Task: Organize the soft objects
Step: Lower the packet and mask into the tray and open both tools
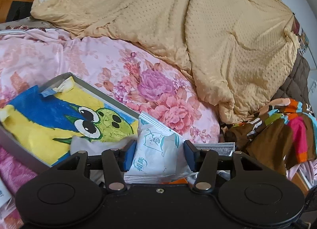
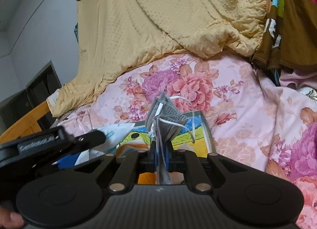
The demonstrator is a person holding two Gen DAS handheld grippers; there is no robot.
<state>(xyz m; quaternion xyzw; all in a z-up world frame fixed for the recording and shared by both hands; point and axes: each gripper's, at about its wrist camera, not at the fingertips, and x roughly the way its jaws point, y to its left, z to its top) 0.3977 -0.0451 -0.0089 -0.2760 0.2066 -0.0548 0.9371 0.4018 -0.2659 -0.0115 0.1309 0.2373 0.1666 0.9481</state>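
Grey pleated fabric, that's what my right gripper (image 2: 161,155) has clamped: a face mask (image 2: 165,119), jaws nearly closed on its lower end. Its long axis runs straight up the middle of the frame, free end pointing at the floral sheet (image 2: 247,110), white ear loops dangling off it. My left gripper (image 1: 159,154) sits about half open around a white tissue pack (image 1: 156,153), lower centre; the left pad touches it, the right pad I can't tell. The pack stands lengthwise along my fingers, top leaning toward the grey box (image 1: 107,94) with the cartoon cloth (image 1: 59,122). Tan blanket (image 1: 198,30) fills the upper frame.
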